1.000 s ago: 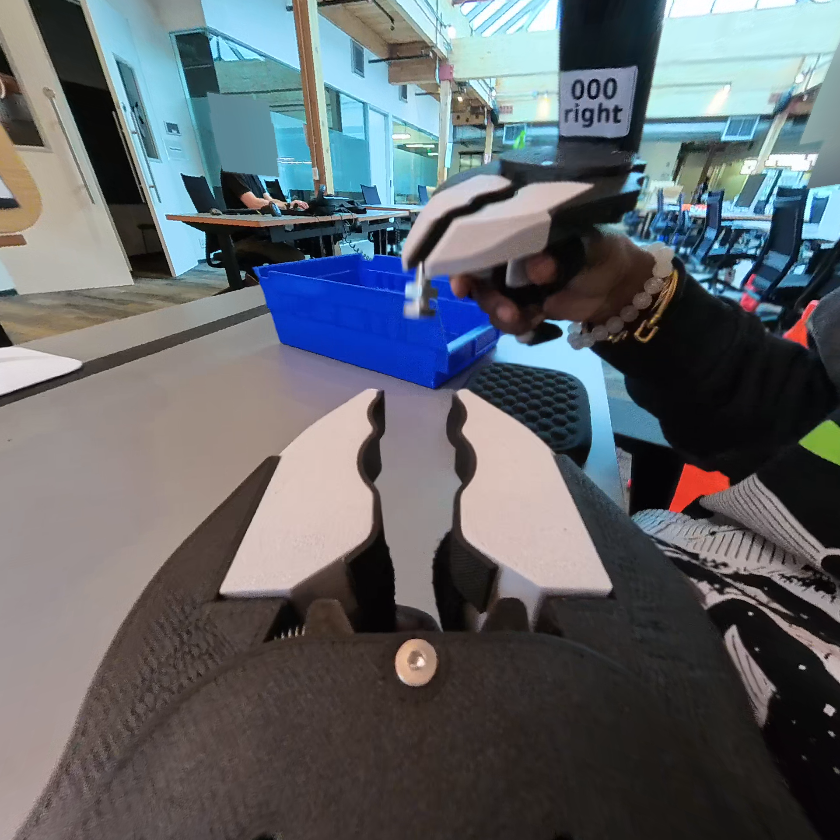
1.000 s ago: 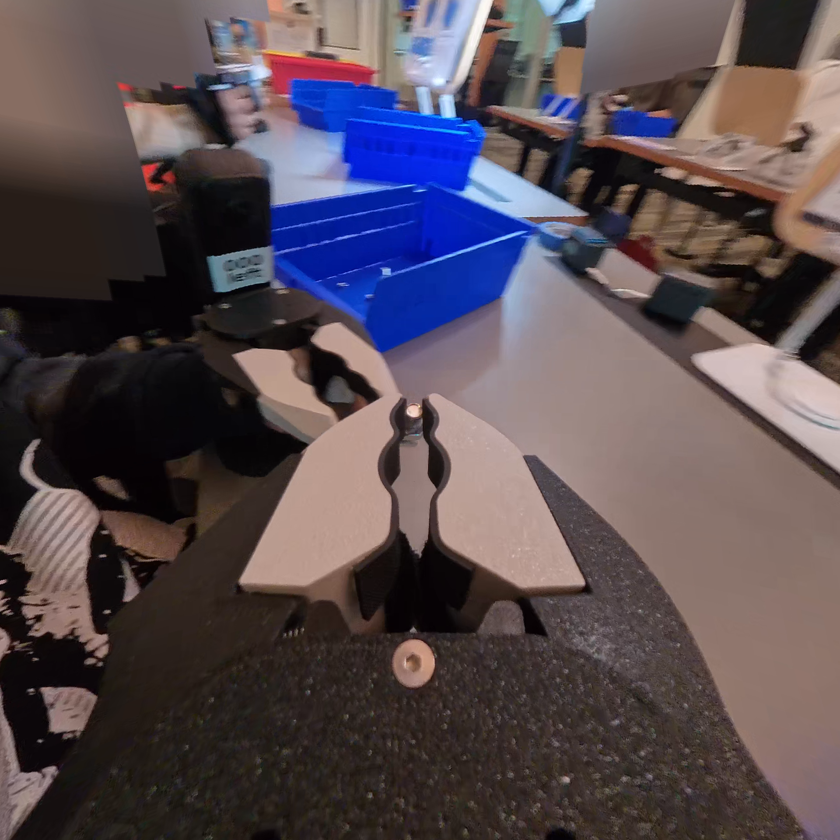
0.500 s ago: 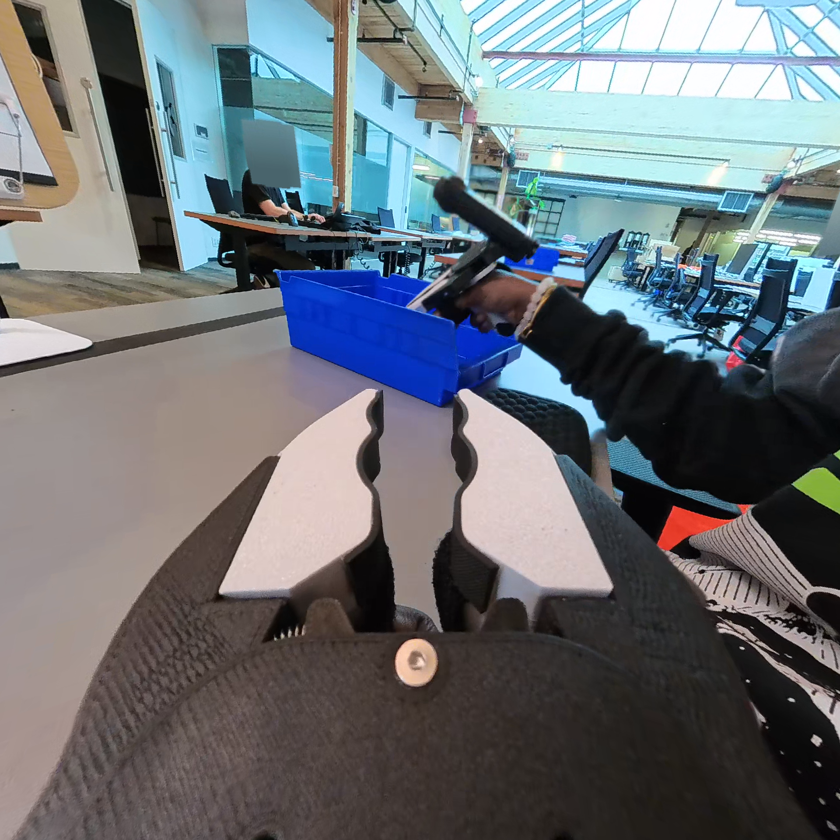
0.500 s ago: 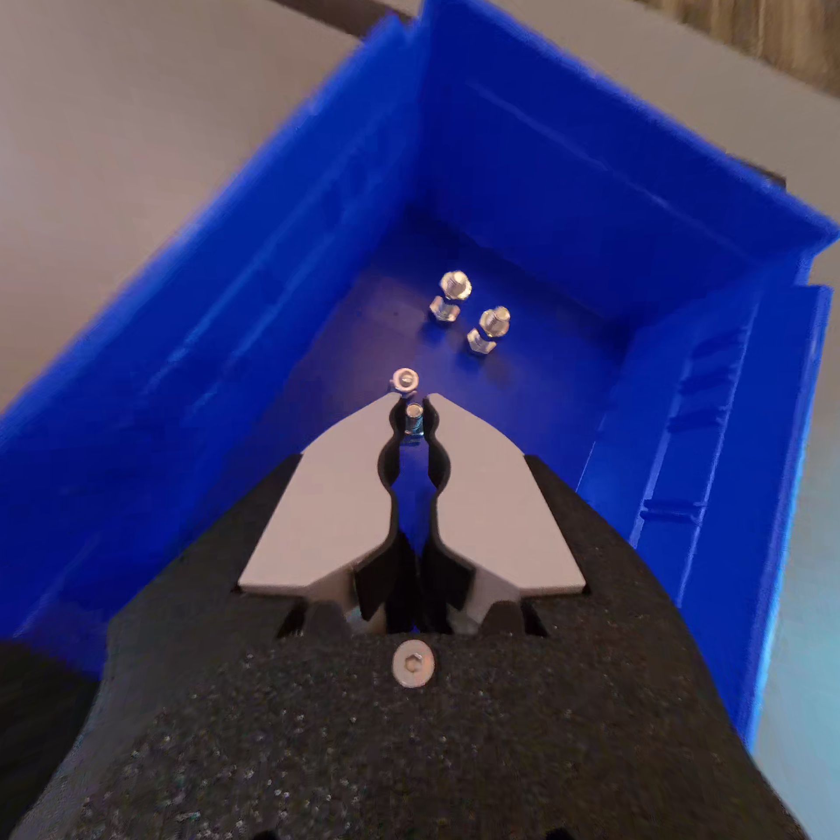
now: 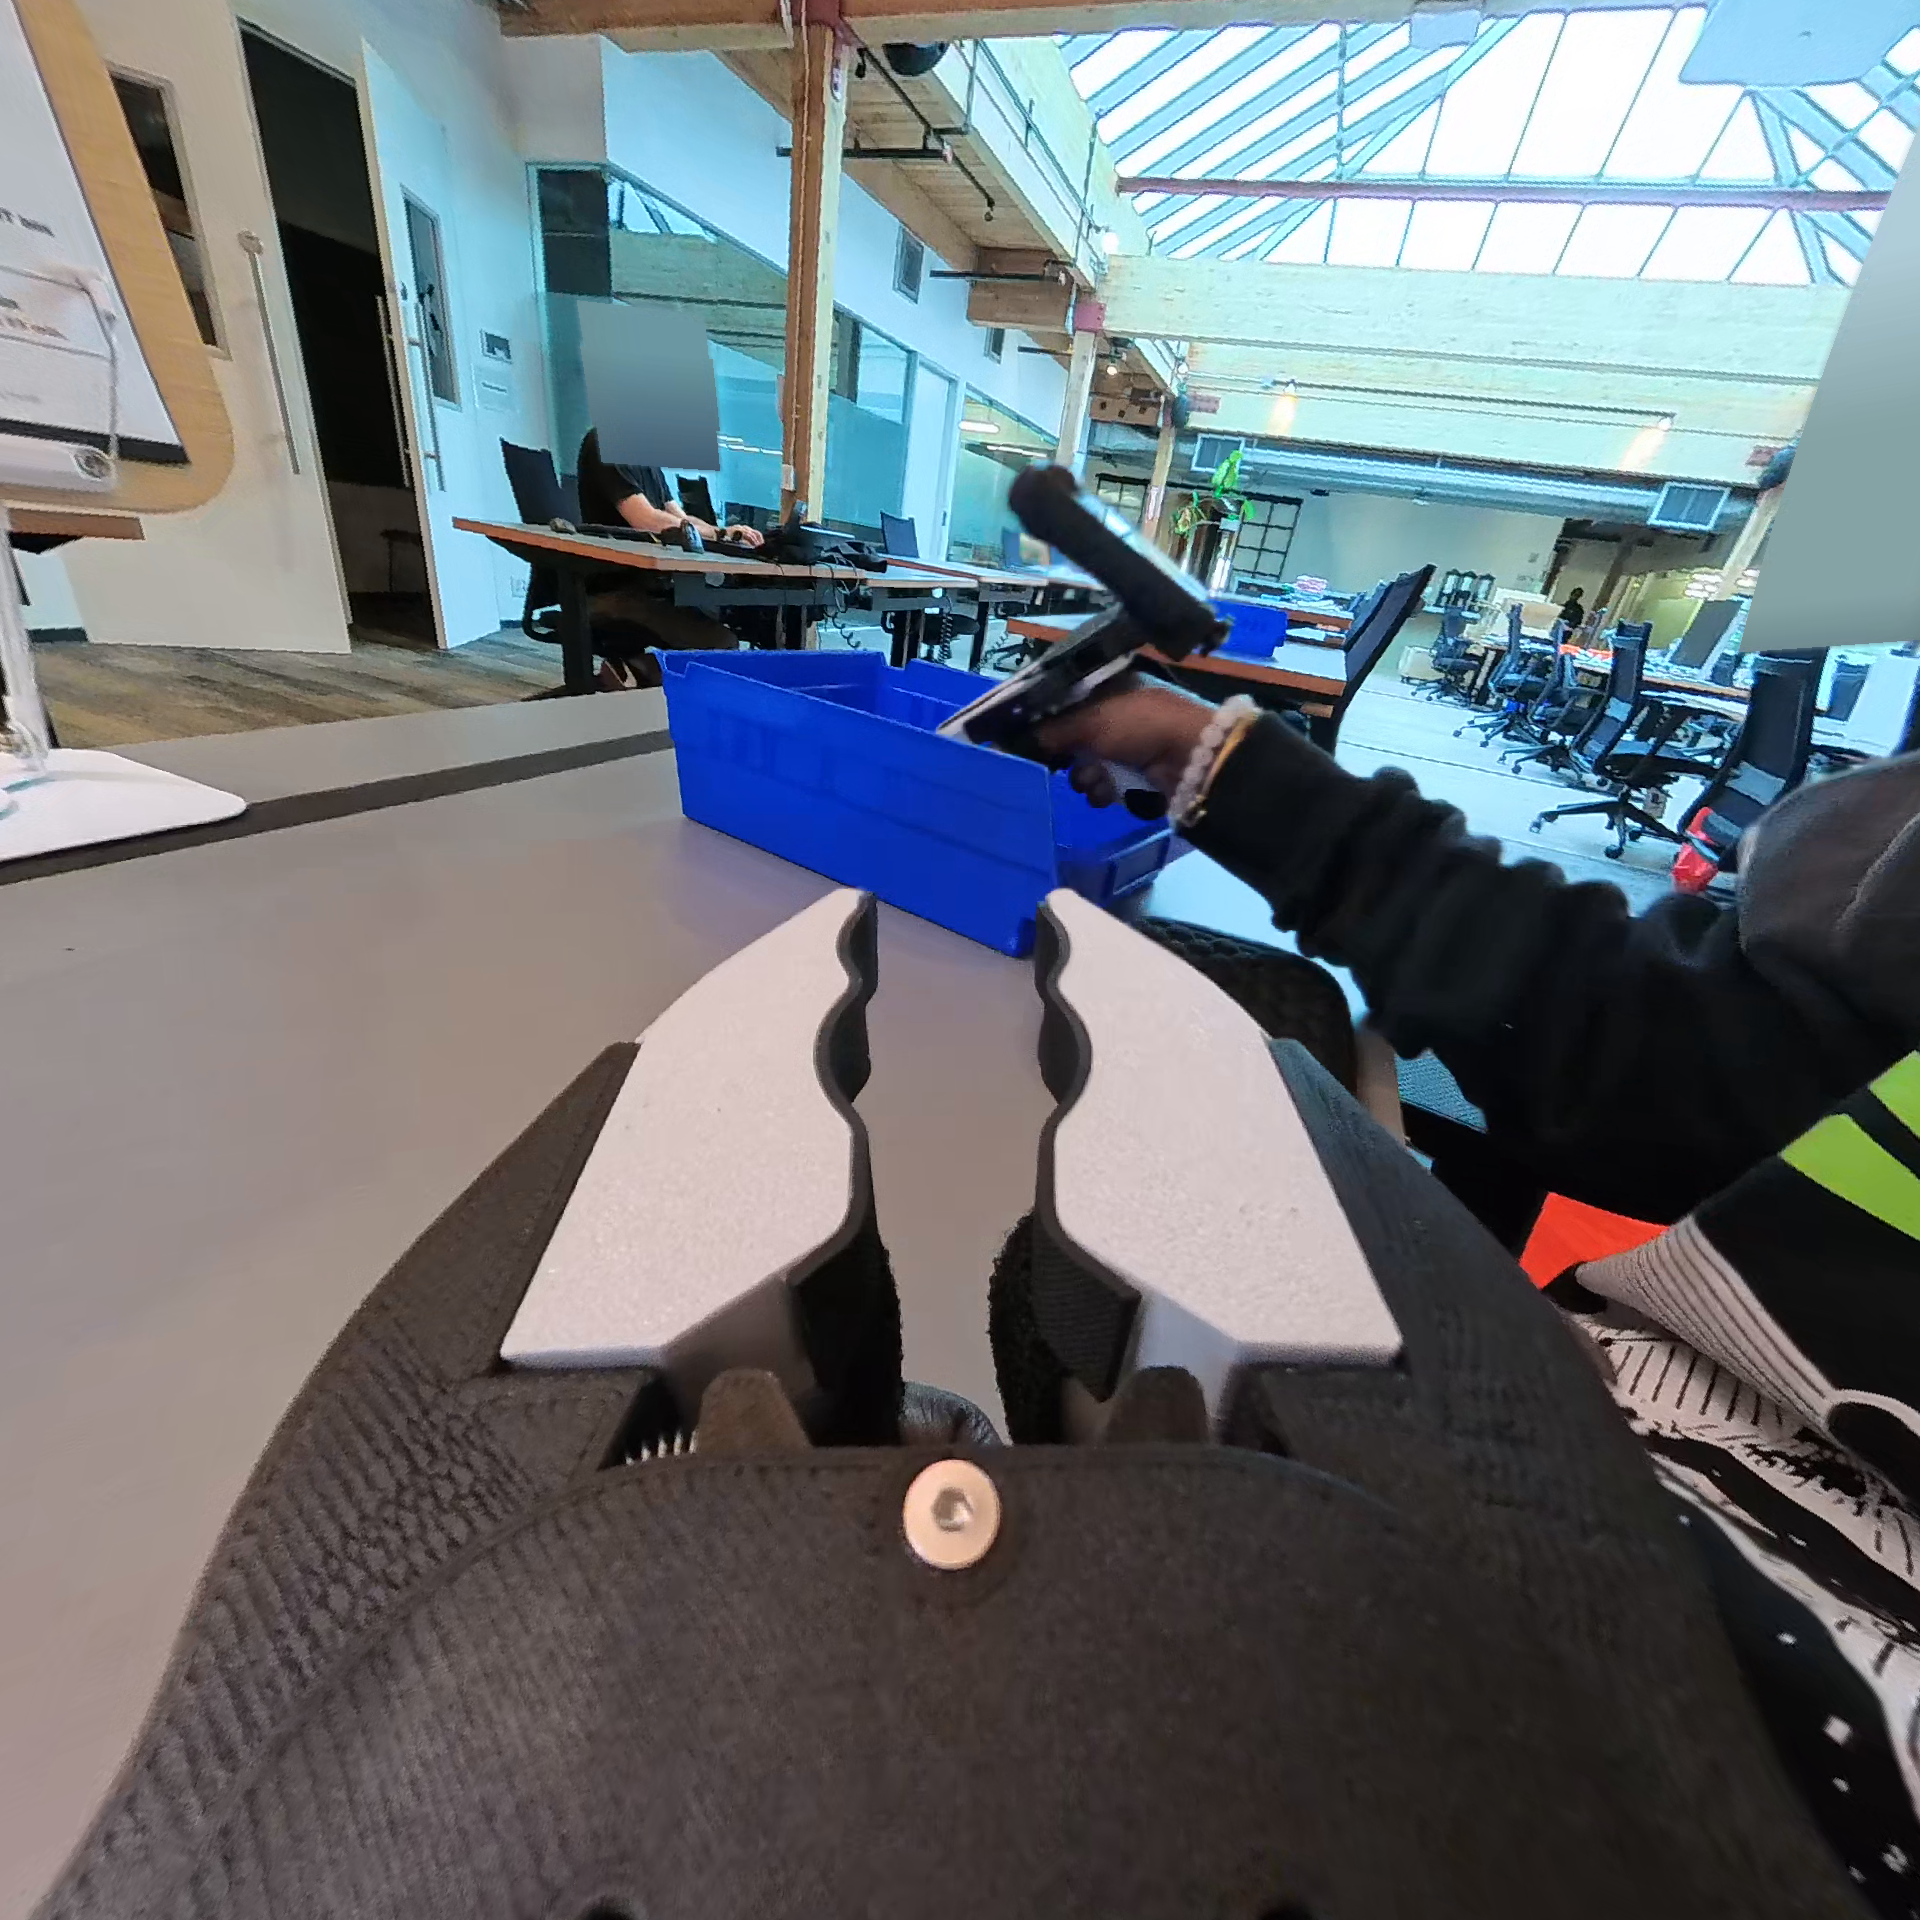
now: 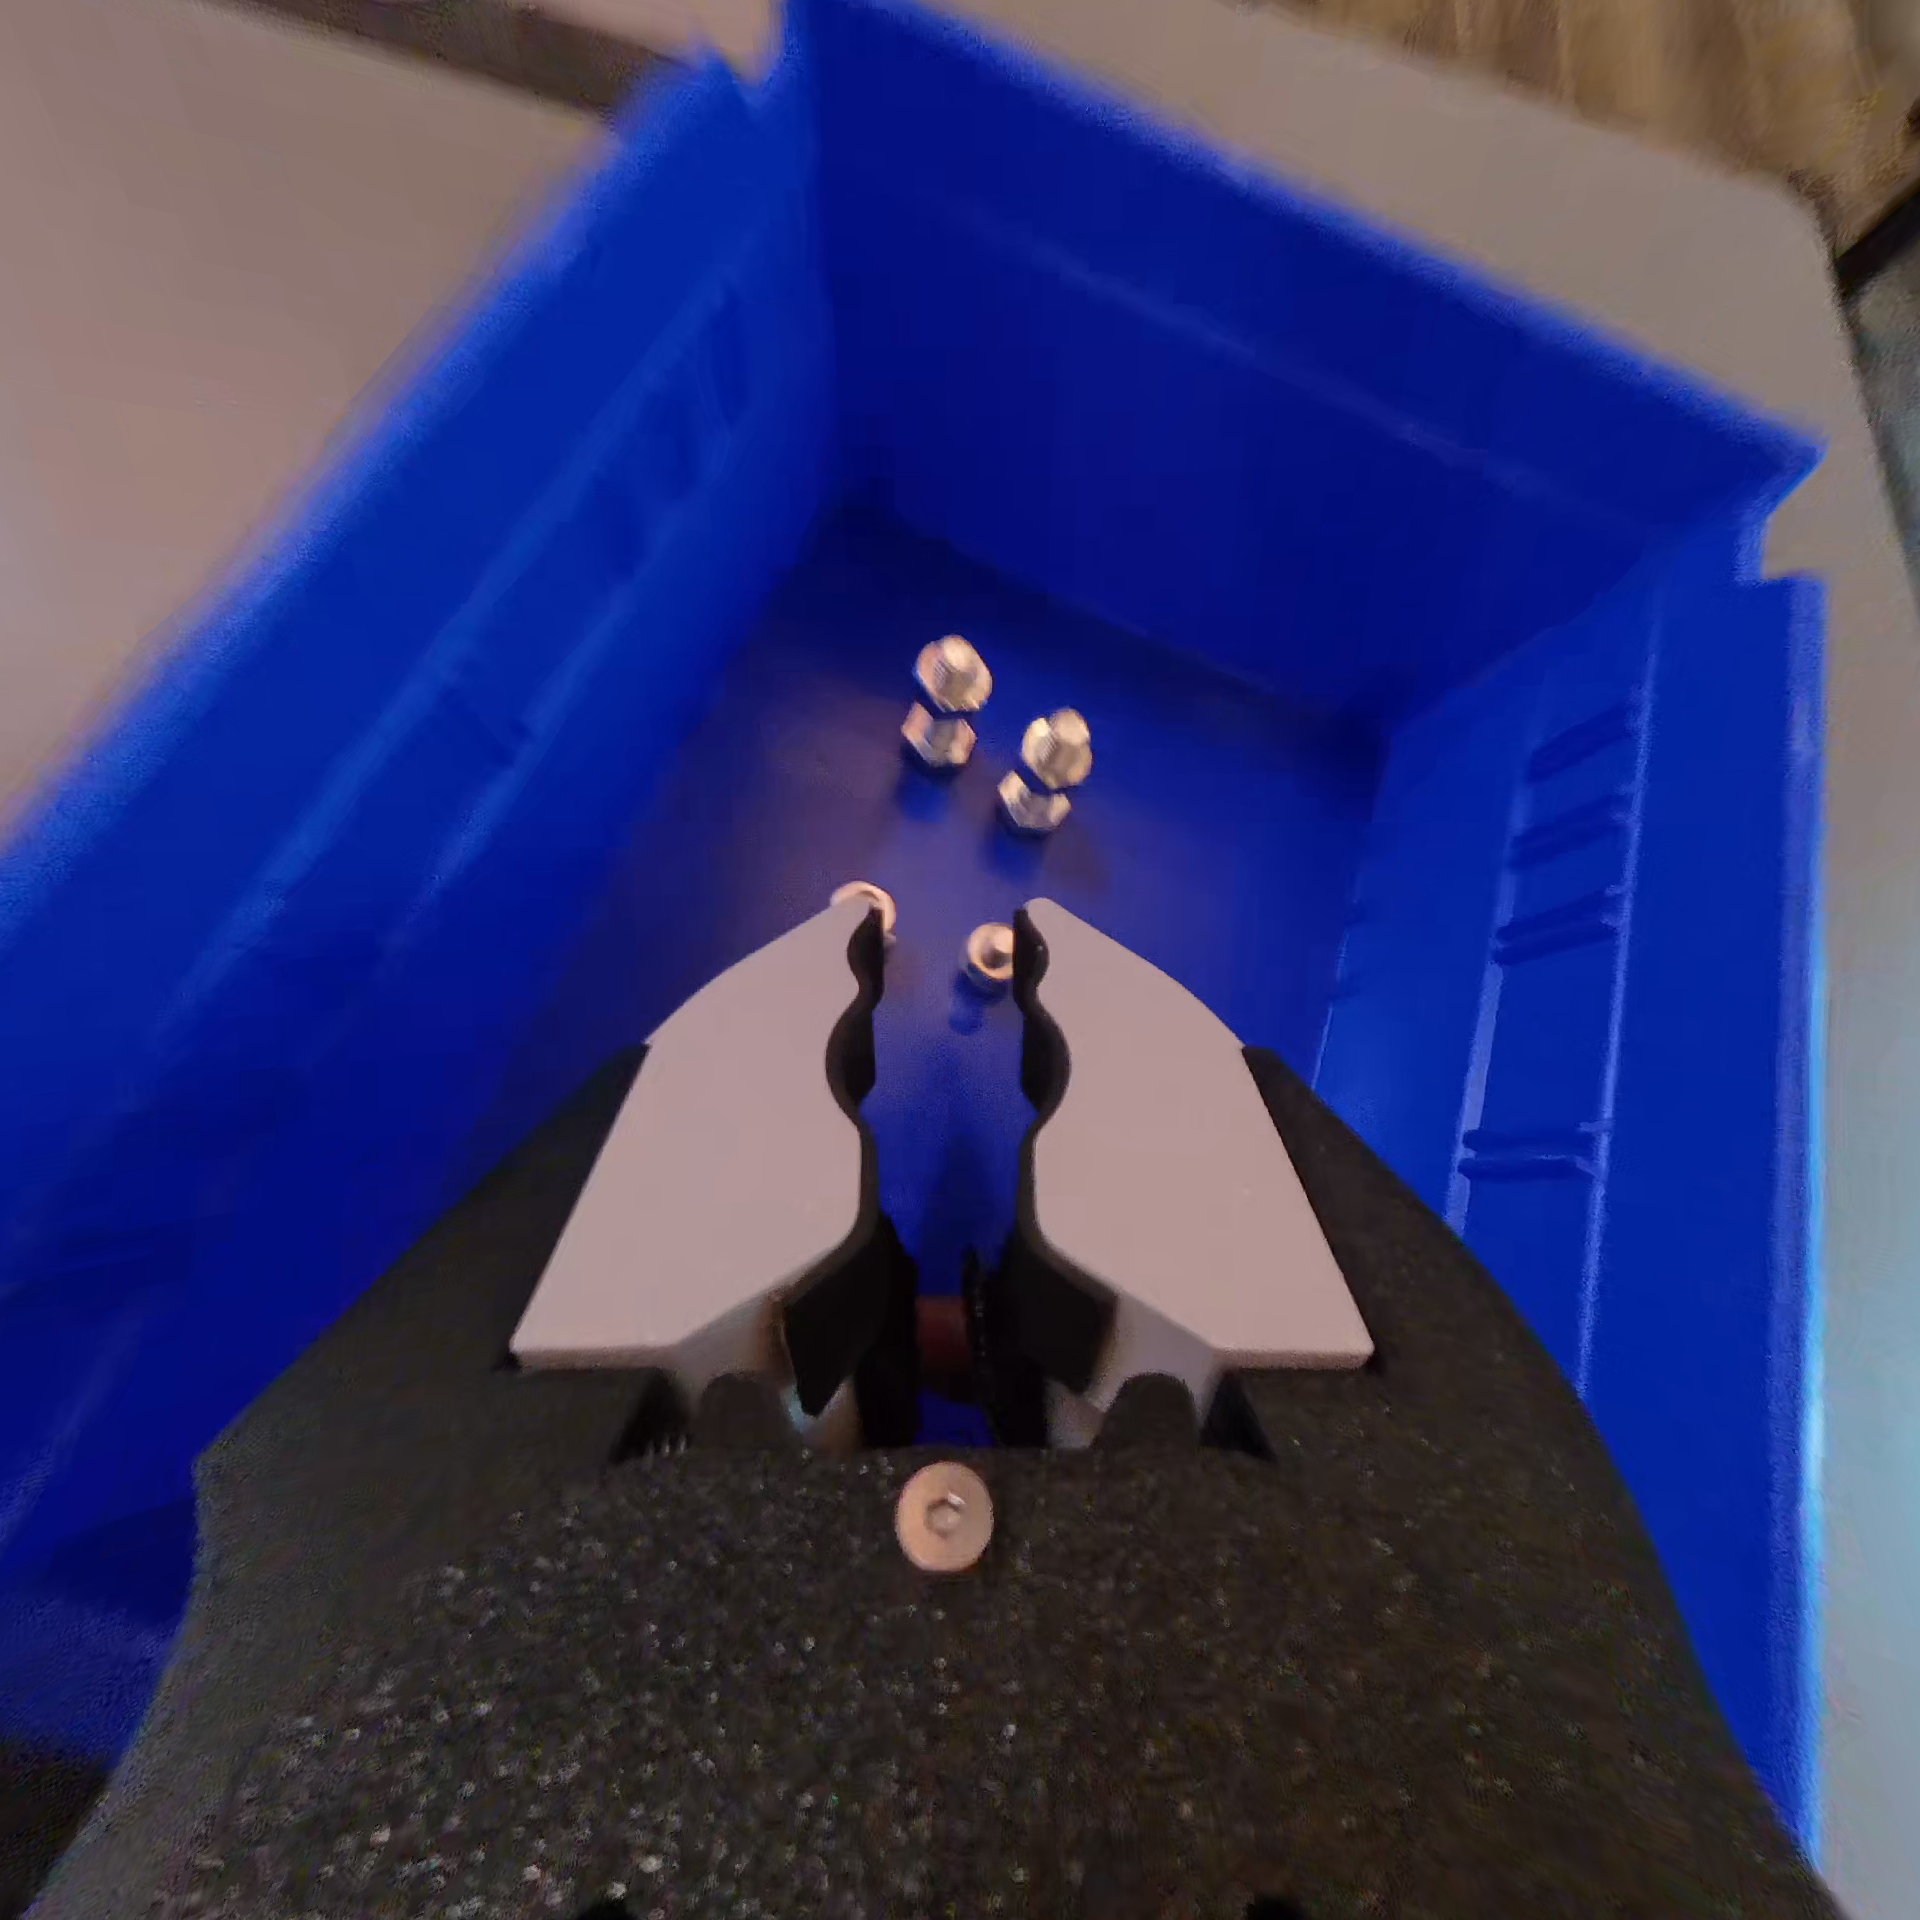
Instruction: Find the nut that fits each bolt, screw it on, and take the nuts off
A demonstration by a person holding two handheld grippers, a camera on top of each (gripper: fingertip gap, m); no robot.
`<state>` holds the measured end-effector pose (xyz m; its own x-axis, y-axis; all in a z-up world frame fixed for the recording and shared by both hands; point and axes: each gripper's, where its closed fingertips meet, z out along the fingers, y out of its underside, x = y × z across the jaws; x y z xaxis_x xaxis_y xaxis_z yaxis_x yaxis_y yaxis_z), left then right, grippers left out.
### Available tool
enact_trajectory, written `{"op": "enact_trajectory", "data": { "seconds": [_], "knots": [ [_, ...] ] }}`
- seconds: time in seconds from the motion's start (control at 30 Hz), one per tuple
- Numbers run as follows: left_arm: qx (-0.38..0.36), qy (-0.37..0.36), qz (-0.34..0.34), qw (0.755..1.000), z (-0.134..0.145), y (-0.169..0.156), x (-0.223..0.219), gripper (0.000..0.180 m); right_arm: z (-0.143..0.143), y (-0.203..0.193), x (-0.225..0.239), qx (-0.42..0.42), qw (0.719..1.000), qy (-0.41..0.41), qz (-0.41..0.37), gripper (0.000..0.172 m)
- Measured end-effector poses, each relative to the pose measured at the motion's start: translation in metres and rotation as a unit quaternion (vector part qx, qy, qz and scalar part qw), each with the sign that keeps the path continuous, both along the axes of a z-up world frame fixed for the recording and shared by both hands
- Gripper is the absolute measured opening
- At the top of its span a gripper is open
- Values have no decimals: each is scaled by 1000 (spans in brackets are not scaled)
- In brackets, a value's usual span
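The right gripper (image 6: 948,914) hangs over the blue bin (image 6: 1195,343) with its fingers apart and gripping nothing. A small bolt (image 6: 987,951) lies just inside the right fingertip, a nut (image 6: 868,899) at the left fingertip's end, and two bolts with nuts (image 6: 992,732) lie beyond them. The left gripper (image 5: 954,914) is open and bare above the grey table (image 5: 312,1039), with the bin ahead of its fingertips.

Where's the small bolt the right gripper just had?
In the right wrist view, the small bolt sits on the blue bin floor between the open right gripper fingertips, close to the right one.
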<state>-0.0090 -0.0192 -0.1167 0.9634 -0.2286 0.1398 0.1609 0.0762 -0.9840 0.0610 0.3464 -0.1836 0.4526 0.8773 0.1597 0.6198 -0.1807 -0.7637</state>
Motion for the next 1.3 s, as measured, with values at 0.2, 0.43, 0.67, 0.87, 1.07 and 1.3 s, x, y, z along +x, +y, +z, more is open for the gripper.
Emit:
{"op": "enact_trajectory", "data": {
  "seconds": [0.2,0.43,0.67,0.87,1.07,1.3],
  "knots": [
    [-79,44,129,988,26,-43,-52,29,65,-66,2,71,986,120,91,30],
    [-287,37,326,900,17,-142,-191,31,87,-121,19,95,967,176,158,30],
    [-480,-3,381,790,-51,-170,-273,29,88,-136,31,91,958,210,172,30],
    [-532,-34,365,764,-85,-168,-291,25,92,-128,38,95,958,214,164,30],
    [-555,-47,355,751,-98,-170,-298,16,93,-125,42,94,958,219,159,30],
    [-533,-21,364,764,-77,-170,-292,6,90,-128,39,93,959,214,163,30]
  ]
}}
